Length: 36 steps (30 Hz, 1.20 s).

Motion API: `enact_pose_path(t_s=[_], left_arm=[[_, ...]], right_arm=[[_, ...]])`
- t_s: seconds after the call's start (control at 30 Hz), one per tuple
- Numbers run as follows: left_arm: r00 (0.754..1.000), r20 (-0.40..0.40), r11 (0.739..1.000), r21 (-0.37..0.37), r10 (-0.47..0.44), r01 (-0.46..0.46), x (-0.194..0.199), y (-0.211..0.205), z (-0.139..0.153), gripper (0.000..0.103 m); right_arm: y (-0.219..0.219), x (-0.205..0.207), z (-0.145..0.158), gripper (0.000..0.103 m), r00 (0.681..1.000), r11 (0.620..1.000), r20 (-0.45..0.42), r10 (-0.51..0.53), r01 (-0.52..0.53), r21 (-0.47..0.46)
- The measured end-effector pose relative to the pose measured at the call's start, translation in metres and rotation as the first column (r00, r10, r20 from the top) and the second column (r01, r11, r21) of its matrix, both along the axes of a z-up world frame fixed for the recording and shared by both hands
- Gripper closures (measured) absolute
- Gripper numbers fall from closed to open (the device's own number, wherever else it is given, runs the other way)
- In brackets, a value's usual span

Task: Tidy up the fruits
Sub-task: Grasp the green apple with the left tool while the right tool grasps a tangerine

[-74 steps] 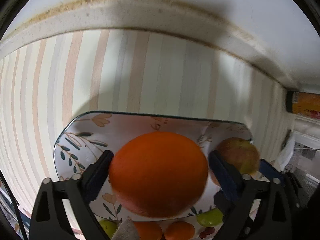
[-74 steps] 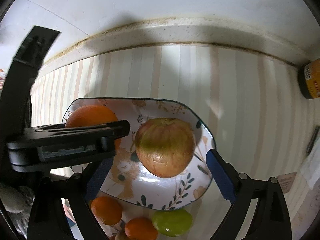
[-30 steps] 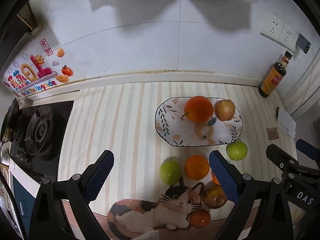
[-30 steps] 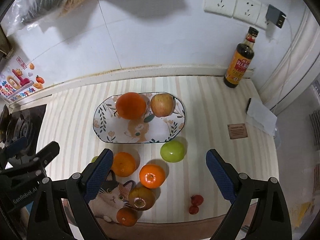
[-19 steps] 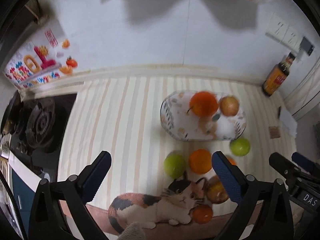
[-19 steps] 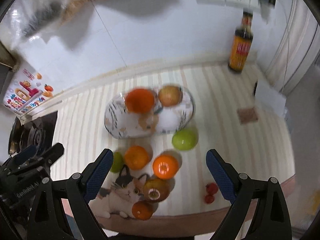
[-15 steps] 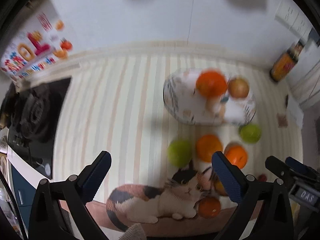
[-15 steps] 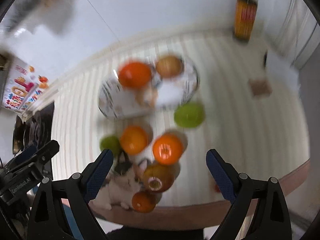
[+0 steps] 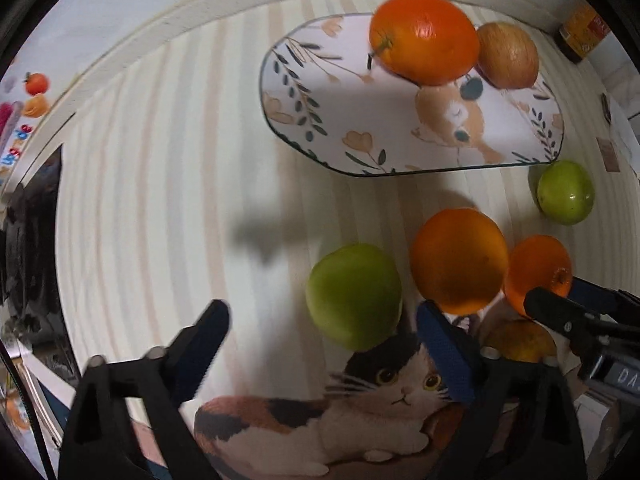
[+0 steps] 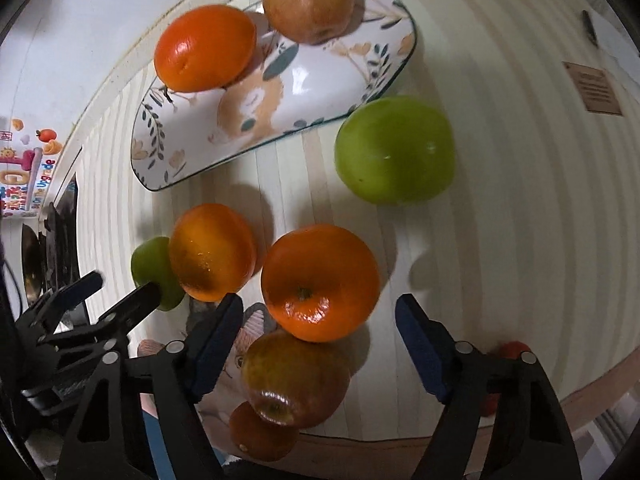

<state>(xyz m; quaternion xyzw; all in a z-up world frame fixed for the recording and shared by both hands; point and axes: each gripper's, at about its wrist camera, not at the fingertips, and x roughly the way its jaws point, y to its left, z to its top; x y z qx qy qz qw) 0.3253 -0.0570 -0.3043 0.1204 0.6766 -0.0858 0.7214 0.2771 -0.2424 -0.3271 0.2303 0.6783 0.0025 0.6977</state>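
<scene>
A floral plate [image 9: 312, 92] [image 10: 320, 92] holds an orange [image 9: 424, 36] [image 10: 204, 48] and a brownish apple [image 9: 506, 54] [image 10: 308, 2]. On the striped mat in front lie a green apple [image 9: 354, 296] [image 10: 154, 268], two oranges [image 9: 458, 260] [image 10: 320, 282], another green apple [image 9: 566, 192] [image 10: 394, 150] and a red-brown apple [image 10: 294, 378]. My left gripper [image 9: 322, 344] is open and empty, low over the near green apple. My right gripper [image 10: 320, 328] is open and empty, just above the near orange.
A cat-shaped mat [image 9: 340, 412] lies at the counter's front edge. A small orange [image 10: 260, 434] and small red fruits [image 10: 514, 350] lie near that edge. A stove [image 9: 28, 248] is at the left, a sauce bottle [image 9: 582, 34] at the back right.
Both grippers have dropped from high above the counter down close to the loose fruit in front of the plate. Both stay open and empty.
</scene>
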Motion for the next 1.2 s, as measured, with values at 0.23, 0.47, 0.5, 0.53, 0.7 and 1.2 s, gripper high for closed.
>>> enact_pose_path(t_s=[0.23,0.47,0.5,0.53,0.7,1.2], left_arm=[[1.0,-0.022,0.995,-0.098,0.016,-0.018,0.0,-0.002,-0.003,0.052],[0.998,-0.047,0.993,-0.107,0.048,-0.053,-0.031,0.014,-0.001,0.052],[0.997,-0.046,0.991,-0.117,0.059,-0.064,-0.032,0.016,-0.001,0.052],[0.997,-0.045,0.99,-0.126,0.064,-0.069,-0.031,0.017,-0.001,0.052],[0.995,-0.05,0.983,-0.155,0.09,-0.097,-0.023,0.024,-0.004,0.051],[0.995,0.039,0.971,-0.225,0.093,-0.082,-0.004,0.012,0.057,0.053]], right_arm=[[0.002,0.002,-0.014,0.037,1.0,1.0,-0.01,-0.003,0.003,0.023],[-0.004,-0.012,-0.011,0.037,0.999,0.999,-0.022,0.038,-0.039,-0.036],[-0.005,-0.012,-0.012,0.036,0.999,0.999,-0.02,0.033,-0.033,-0.029],[-0.006,-0.013,-0.014,0.036,1.0,1.0,-0.021,0.021,-0.022,-0.016],[-0.007,-0.011,-0.018,0.035,1.0,1.0,-0.019,0.0,0.0,-0.016],[-0.019,-0.004,0.02,0.036,0.998,1.0,0.068,-0.017,0.018,-0.002]])
